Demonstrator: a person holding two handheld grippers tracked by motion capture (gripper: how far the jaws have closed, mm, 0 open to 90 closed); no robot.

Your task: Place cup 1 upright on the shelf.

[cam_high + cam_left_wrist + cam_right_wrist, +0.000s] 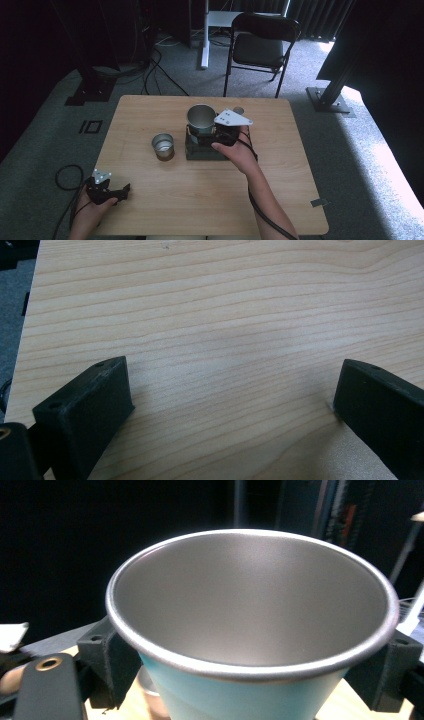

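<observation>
The right tool (216,134) clenches a light-blue metal cup (250,630) by its sides over a dark box (205,149), perhaps to pour, while the released left tool (107,192) idles at the bench (200,200) edge.

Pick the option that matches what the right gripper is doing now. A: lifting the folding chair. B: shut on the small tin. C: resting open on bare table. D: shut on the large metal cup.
D: in the right gripper view the jaws press both sides of the large metal cup, and the high view shows the right gripper at that cup above the dark block.
</observation>
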